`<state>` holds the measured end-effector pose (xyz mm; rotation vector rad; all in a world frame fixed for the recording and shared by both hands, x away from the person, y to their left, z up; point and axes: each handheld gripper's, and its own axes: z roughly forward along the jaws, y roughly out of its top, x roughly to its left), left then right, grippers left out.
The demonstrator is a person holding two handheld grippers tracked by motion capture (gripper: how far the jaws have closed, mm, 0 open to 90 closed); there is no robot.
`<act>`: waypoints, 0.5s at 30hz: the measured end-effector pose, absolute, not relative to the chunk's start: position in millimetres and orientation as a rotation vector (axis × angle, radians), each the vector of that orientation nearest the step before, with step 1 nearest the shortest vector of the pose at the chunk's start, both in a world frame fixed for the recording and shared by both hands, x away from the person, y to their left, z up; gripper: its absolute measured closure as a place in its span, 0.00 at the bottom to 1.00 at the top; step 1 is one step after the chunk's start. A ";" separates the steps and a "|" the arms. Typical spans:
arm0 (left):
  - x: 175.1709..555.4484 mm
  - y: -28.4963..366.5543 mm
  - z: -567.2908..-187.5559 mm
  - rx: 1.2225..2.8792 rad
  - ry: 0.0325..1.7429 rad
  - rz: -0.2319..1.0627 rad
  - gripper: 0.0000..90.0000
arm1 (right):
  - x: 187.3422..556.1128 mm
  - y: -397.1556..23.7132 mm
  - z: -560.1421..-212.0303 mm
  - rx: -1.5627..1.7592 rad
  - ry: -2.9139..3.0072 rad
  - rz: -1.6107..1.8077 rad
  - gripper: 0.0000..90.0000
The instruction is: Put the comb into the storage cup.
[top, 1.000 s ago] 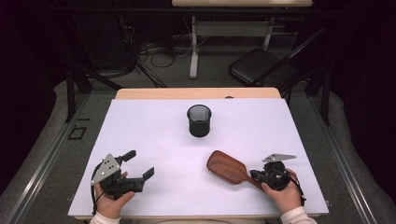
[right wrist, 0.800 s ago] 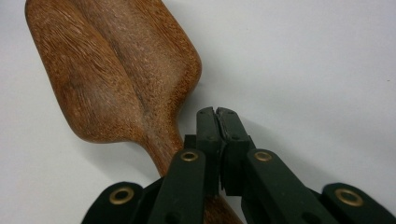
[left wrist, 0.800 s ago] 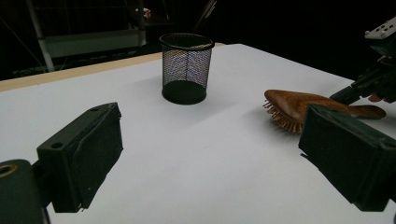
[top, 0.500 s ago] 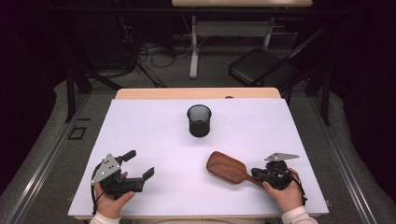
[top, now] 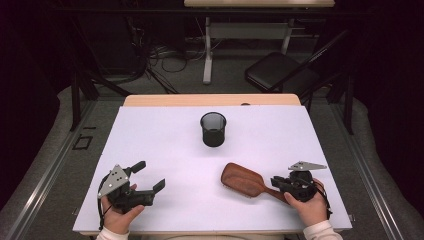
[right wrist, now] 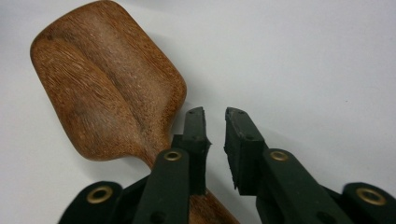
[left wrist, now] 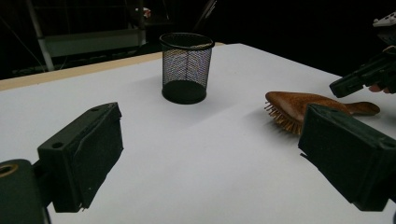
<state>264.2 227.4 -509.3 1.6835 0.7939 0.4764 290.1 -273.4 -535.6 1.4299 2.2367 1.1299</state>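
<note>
1. High view: white bench (top: 165,135), bare wood strip along its far edge.
2. Black mesh cup (top: 213,129), upright, mid-bench.
3. Wooden hairbrush (top: 243,180), bristles down, lay near right.
4. Left tool (top: 150,176): jaws spread wide, empty.
5. Right tool (right wrist: 215,128): jaws just opening, slightly parted above the brush handle, gripping nothing.

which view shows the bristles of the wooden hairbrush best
The left gripper view: it looks low across the table at the wooden hairbrush, so its bristles show under the head. The right gripper view gives a close look at its smooth wooden back. The high view shows its whole outline lying bristles down, small.
</note>
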 end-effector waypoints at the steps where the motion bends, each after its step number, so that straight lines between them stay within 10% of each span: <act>1: 264.1 227.4 -509.2 1.684 0.794 0.477 0.07 | 290.0 -273.6 -535.2 1.427 2.235 1.135 0.85; 15: 264.0 227.3 -509.2 1.688 0.793 0.478 0.07 | 289.5 -272.2 -530.5 1.357 2.237 1.157 0.60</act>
